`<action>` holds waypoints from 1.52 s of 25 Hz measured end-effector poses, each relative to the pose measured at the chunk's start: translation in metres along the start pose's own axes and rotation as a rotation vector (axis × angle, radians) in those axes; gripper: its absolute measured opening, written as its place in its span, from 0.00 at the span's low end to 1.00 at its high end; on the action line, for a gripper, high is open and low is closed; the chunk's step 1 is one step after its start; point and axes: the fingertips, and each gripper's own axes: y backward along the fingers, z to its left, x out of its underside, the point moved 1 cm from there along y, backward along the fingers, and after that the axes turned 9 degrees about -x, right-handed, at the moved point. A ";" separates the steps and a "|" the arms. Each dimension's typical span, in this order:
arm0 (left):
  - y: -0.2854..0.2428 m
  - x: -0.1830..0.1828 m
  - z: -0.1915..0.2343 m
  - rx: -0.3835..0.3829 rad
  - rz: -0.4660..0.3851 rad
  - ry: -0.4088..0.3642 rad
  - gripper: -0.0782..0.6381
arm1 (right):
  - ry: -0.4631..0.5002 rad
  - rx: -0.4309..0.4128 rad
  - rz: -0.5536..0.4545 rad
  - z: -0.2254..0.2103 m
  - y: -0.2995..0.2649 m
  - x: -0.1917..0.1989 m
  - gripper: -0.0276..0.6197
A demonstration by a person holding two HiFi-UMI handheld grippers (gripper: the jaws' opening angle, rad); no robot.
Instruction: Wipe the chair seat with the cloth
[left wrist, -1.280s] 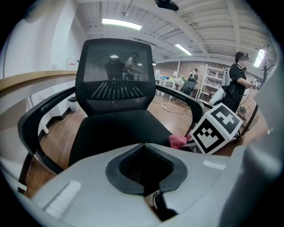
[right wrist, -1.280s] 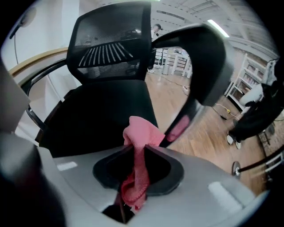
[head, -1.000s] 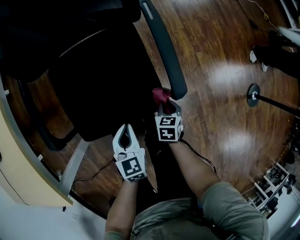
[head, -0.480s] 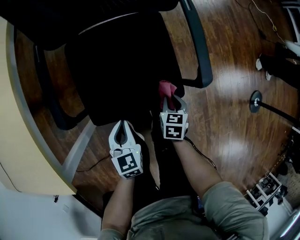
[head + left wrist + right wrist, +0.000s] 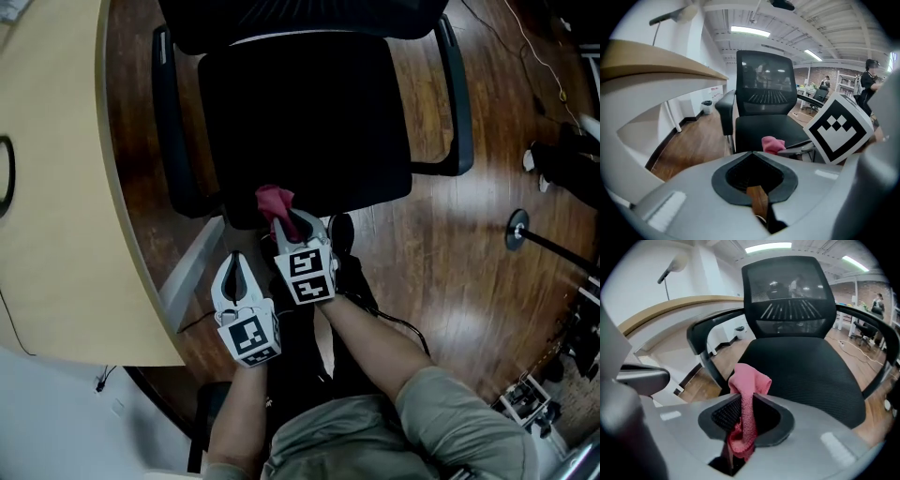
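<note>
Pink cloth (image 5: 273,201) is held in the R gripper (image 5: 287,221): the jaws are closed on it and kept slightly apart by the fabric, w/ a bunched end sticking out past the tips and a tail hanging back btwn the pads. In the head view the cloth is seen at the front edge of the black chair seat (image 5: 309,122), near the front corner on the desk side; whether the mesh is touched can't be told. The chair is faced square-on from the front, w/ the backrest (image 5: 300,19) at the far side and armrests (image 5: 454,94) on both sides. The L gripper (image 5: 234,264) is held just beside the R one, nearer the body, off the seat and over the wooden floor (image 5: 450,244). Its jaw tips are brought together and nothing is gripped; only floor is seen thru the hollow behind the tips. Both grippers are pointed fwd and down toward the chair. A light desk (image 5: 56,187) is seen along the L side, its curved edge near the chair's armrest. A person (image 5: 870,75) is seen far off in the room in the left gripper view.
</note>
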 end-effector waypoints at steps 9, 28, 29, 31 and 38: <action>0.001 0.044 0.031 -0.072 0.040 0.043 0.12 | 0.094 -0.133 0.123 0.052 -0.062 0.038 0.16; -0.013 -0.001 -0.124 0.133 -0.007 -0.078 0.12 | -0.052 0.184 0.106 -0.145 0.041 0.051 0.15; -0.013 -0.004 -0.137 0.150 -0.011 -0.085 0.12 | -0.066 0.211 0.103 -0.161 0.052 0.054 0.15; -0.012 -0.008 -0.160 0.178 -0.019 -0.094 0.12 | -0.095 0.261 0.102 -0.190 0.072 0.060 0.15; -0.014 -0.008 -0.225 0.249 -0.010 -0.142 0.12 | -0.218 0.404 0.095 -0.281 0.130 0.091 0.15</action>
